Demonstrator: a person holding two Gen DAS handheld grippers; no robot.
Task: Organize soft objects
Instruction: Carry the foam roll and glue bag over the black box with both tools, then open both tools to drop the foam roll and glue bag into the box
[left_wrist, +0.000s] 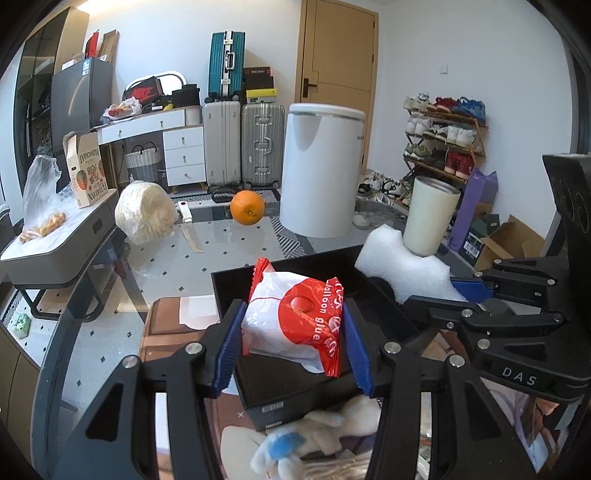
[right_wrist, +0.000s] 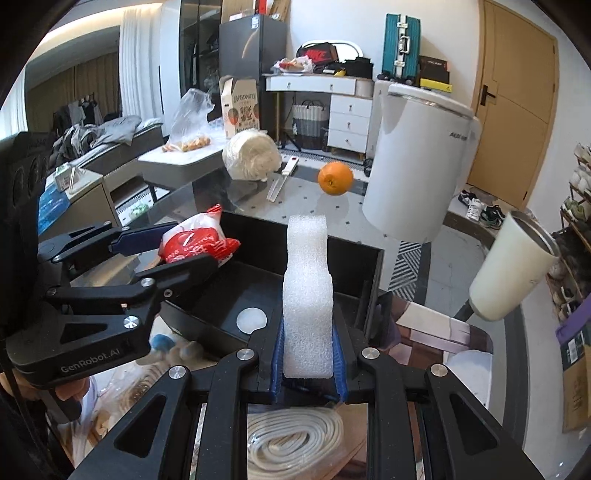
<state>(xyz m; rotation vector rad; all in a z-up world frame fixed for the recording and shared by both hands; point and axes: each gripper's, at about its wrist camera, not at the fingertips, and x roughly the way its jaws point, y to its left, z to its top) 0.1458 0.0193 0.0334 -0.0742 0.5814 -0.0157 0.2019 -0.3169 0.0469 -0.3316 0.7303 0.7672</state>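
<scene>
My left gripper (left_wrist: 293, 341) is shut on a red and white "balloon glue" packet (left_wrist: 295, 319) and holds it over the near edge of an open black box (left_wrist: 240, 291). It also shows in the right wrist view (right_wrist: 195, 242). My right gripper (right_wrist: 308, 354) is shut on a white foam block (right_wrist: 308, 295) that stands upright over the black box (right_wrist: 373, 273). The foam block also shows in the left wrist view (left_wrist: 402, 266), at the box's right side. A white and blue plush toy (left_wrist: 295, 439) lies below the left gripper. A coiled white strap (right_wrist: 295, 443) lies below the right gripper.
On the glass table stand a large white canister (left_wrist: 319, 170), a cream tumbler (left_wrist: 430, 218), an orange (left_wrist: 247, 207) and a white yarn bundle (left_wrist: 146, 212). A side table with a bag of fruit (left_wrist: 40, 206) is at the left. Suitcases, a dresser and a shoe rack line the far wall.
</scene>
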